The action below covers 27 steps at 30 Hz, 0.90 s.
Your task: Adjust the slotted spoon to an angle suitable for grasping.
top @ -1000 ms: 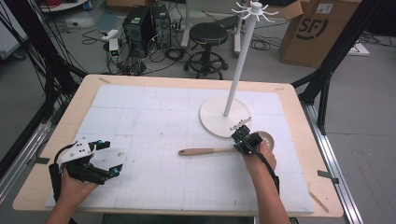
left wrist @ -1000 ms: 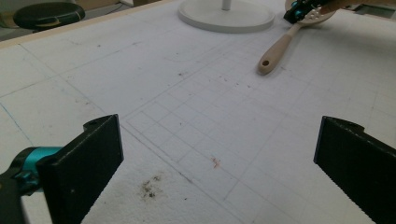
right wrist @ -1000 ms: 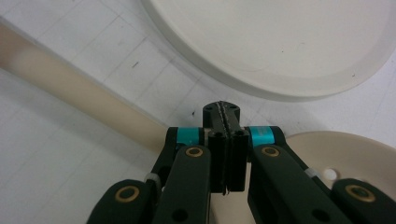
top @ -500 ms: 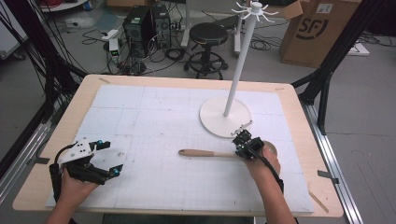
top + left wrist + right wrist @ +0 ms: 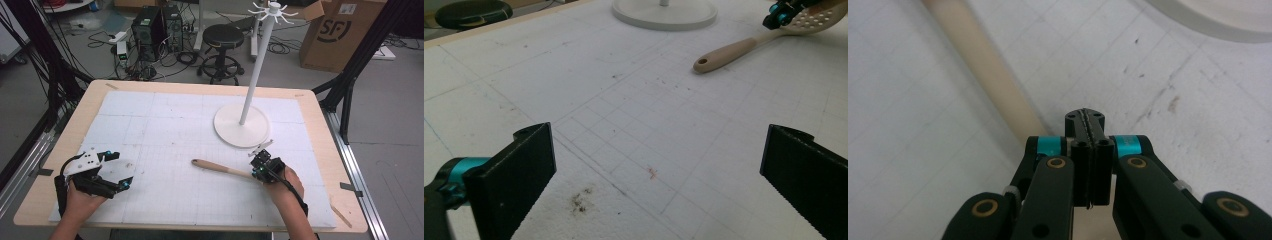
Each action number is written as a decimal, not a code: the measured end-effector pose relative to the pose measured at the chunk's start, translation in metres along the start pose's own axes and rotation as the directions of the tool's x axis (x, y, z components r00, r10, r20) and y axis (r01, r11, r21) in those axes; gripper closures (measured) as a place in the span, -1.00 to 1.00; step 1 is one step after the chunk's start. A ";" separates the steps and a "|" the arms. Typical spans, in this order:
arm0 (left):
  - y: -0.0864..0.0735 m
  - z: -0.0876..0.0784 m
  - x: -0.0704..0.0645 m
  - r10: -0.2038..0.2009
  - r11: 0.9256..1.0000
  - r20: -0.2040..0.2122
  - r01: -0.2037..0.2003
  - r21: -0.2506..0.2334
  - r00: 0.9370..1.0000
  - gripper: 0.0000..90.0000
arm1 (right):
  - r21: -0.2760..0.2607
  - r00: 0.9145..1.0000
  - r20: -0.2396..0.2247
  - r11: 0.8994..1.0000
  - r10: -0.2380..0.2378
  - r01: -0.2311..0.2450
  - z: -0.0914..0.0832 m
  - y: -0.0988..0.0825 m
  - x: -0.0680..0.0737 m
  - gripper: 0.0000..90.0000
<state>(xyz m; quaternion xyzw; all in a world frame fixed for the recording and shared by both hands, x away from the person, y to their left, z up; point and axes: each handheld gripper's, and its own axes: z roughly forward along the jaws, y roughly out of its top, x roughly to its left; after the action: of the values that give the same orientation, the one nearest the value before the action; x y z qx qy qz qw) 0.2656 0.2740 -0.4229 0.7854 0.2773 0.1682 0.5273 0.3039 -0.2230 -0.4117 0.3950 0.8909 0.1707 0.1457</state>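
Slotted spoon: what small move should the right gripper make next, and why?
Probably open the right gripper: its jaws are shut with nothing between them, while the slotted spoon lies just beside them on the table, so opening must come before any grasp.

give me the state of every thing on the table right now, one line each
wooden-handled slotted spoon: lying flat on the white mat, handle pointing left, bowl end under the right tongs
white hook stand with round base: upright, hooks bare
left tongs: open wide, nothing between them, low over the mat
right tongs: shut, nothing seen between them, at the spoon's bowl end
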 end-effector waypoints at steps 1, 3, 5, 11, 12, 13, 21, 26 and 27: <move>0.000 0.000 0.000 0.000 1.000 0.000 0.000 0.000 1.000 -0.96 | -0.005 1.000 -0.007 1.000 0.007 -0.007 0.000 -0.001 -0.001 1.00; 0.000 0.000 0.000 0.002 1.000 0.001 -0.002 0.001 1.000 -0.96 | -0.016 1.000 -0.017 1.000 0.020 -0.020 0.000 -0.002 -0.003 1.00; 0.000 0.000 0.000 0.002 1.000 0.003 -0.002 0.001 1.000 -0.96 | -0.020 0.999 -0.028 0.999 0.030 -0.031 0.001 -0.003 -0.004 0.99; 0.000 0.000 0.000 -0.001 1.000 0.001 0.001 -0.001 1.000 -0.96 | -0.082 0.997 -0.059 0.996 0.040 -0.045 -0.010 -0.003 -0.008 0.92; 0.000 0.000 0.001 0.000 1.000 0.001 0.000 0.000 1.000 -0.96 | -0.121 0.997 -0.070 0.992 0.032 -0.040 -0.017 -0.003 -0.010 0.87; 0.000 0.000 0.000 -0.002 1.000 -0.001 0.002 -0.001 1.000 -0.96 | -0.135 0.997 -0.074 0.990 0.037 -0.047 -0.020 -0.003 -0.009 0.83; 0.000 0.000 0.000 -0.003 1.000 0.005 0.003 -0.004 1.000 -0.96 | -0.315 0.992 -0.129 0.948 -0.002 -0.039 -0.045 -0.011 -0.009 0.45; 0.000 -0.001 0.001 -0.003 1.000 0.009 0.003 -0.009 1.000 -0.96 | -0.395 0.989 -0.144 0.918 -0.022 -0.037 -0.055 -0.016 -0.012 0.30; 0.000 -0.001 0.002 -0.005 1.000 0.012 0.005 -0.010 1.000 -0.96 | -0.444 0.987 -0.157 0.895 -0.019 -0.053 -0.059 -0.018 -0.014 0.21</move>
<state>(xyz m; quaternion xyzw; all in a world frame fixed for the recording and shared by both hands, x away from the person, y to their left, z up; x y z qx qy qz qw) 0.2662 0.2758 -0.4226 0.7831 0.2752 0.1635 0.5332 0.2780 -0.2561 -0.3649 0.3440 0.8331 0.4025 0.1602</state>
